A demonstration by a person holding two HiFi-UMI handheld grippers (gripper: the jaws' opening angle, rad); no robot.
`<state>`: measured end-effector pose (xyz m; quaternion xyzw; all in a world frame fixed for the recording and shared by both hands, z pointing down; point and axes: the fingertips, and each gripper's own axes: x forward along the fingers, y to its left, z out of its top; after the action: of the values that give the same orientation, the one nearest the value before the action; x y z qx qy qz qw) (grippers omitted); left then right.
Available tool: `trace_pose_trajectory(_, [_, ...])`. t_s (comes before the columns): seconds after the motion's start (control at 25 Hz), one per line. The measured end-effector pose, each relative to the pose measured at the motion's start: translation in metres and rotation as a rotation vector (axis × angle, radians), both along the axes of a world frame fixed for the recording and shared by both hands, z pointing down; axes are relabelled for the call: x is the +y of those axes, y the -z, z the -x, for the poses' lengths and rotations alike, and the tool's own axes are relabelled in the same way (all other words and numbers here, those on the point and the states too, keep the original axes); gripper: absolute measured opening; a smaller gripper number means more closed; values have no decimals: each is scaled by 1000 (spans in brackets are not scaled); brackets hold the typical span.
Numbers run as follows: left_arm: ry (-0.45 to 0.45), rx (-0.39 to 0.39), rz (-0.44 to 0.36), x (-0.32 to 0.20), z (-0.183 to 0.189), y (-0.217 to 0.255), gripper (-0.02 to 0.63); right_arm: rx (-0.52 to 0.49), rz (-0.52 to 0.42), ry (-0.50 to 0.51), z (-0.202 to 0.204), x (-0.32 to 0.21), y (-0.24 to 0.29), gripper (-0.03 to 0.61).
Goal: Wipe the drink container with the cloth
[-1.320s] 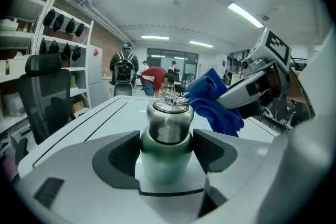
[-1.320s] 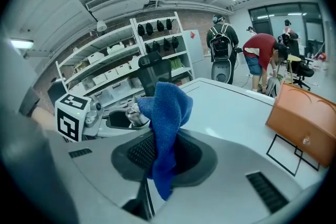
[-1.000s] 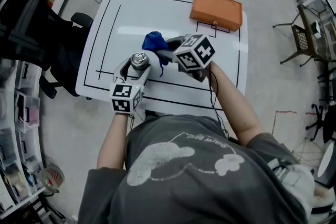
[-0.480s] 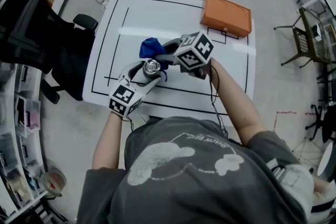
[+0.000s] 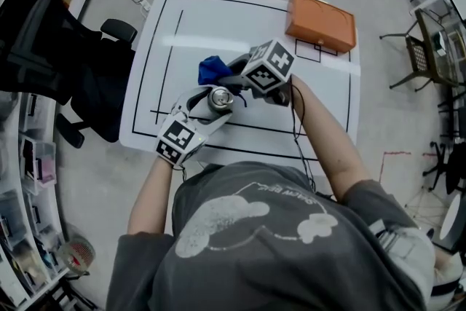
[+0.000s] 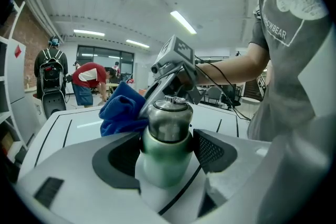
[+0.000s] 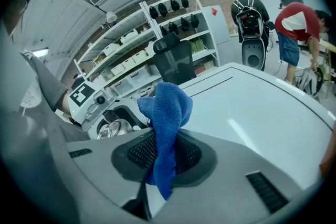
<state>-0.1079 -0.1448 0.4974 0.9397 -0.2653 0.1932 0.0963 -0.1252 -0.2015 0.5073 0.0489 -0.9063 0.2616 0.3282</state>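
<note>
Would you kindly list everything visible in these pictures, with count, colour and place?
drink container: one, steel top and green body, between the left gripper's jaws
cloth: one, blue, hanging from the right gripper's jaws, beside the container
table: one, white with black lines, in front of the person
box: one, orange, far right corner of the table
office chair: one, black, left of the table
shelving: one white unit, behind the chair
bystanders: two, one in red, beyond the table
left gripper: one, grey, closed on the container
right gripper: one, grey, closed on the cloth
person: one, grey T-shirt, near table edge
</note>
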Motion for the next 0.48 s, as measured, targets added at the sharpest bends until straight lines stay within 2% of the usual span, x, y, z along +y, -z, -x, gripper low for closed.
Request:
trace_pose_trajectory(0.28, [-15,7,-2,0,-1,2,314,7,73,-79,6,-11,-16,63])
trace_pose_trajectory(0.48, [-22,14,-1,-2,5,-1,314,73,83,-85,6,-14,-37,63])
